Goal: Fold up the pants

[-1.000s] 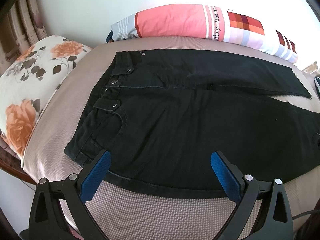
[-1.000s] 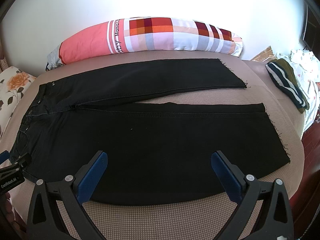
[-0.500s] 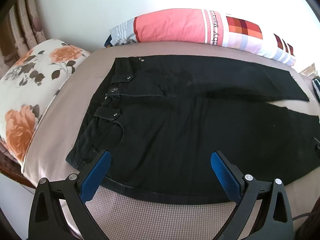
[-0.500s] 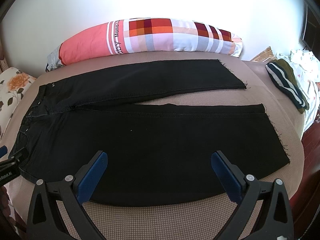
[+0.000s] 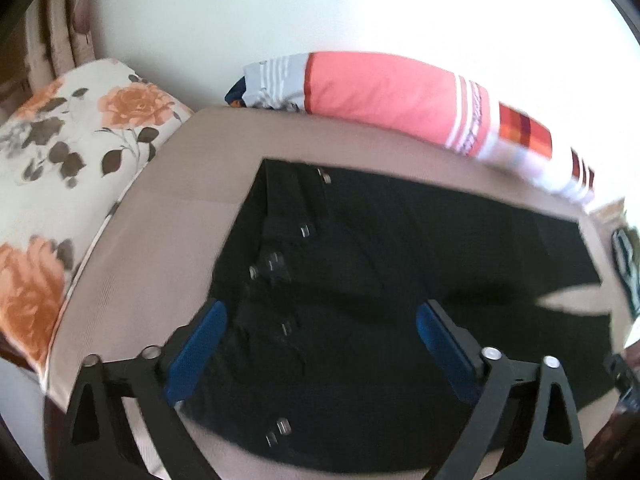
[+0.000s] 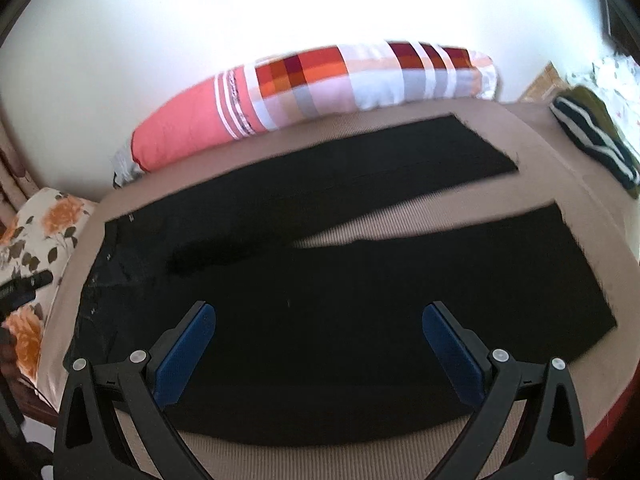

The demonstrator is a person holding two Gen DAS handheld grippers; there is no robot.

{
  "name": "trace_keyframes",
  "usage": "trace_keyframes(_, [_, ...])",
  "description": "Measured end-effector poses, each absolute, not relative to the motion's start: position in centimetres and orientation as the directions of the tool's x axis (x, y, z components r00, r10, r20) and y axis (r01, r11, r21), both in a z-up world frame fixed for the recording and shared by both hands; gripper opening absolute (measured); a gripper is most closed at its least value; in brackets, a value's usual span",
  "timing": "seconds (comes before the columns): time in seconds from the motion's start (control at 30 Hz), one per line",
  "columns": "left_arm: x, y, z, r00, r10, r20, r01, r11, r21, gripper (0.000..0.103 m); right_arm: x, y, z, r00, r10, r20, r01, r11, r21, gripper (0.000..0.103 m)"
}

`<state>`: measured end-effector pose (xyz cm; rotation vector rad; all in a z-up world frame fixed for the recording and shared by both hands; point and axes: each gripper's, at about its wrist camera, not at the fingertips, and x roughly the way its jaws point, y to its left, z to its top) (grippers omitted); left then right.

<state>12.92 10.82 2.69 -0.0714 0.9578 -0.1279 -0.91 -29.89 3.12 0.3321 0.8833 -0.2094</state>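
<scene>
One pair of black pants (image 6: 320,320), two pillows; left tool (image 5: 320,344), right tool (image 6: 320,344) gaping

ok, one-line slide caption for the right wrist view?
Open right gripper above black pants laid flat, legs apart, on a beige bed, long patchwork pillow behind.

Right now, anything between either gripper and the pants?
Nothing visible. The black pants lie flat on the bed, legs spread. Left gripper is open over the waistband end, right gripper open over the near leg.
</scene>
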Motion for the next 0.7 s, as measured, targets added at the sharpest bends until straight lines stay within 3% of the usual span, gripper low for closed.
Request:
trace_keyframes(0.13, [18.2,13.9,1.9,0.559,-0.206,-0.804,0.09,0.978,-0.187,0.066,1.4,-30.0,3.4,0.637,-0.034,-0.77,0.277,0.943,0.187,0.103])
trace_keyframes(0.27, [24.1,16.7,-1.1,0.48,-0.385,-0.789,0.113,0.918,-0.379,0.054,4.7,-29.4,3.1,0.627,0.006,-0.779,0.234,0.952,0.195,0.103])
trace_keyframes(0.43, [30.2,19.7,-5.3,0.424,-0.536,-0.73,0.032,0.815,-0.579,0.049,8.4,-27.9,1.6,0.592,0.032,-0.805,0.194,0.964,0.181,0.103])
trace_keyframes(0.7, [35.6,21.0,-9.4,0.349,-0.611,-0.711,0.012,0.761,-0.648,0.039,14.0,-25.5,-1.3,0.548,0.111,-0.829,0.165,0.957,0.238,0.103])
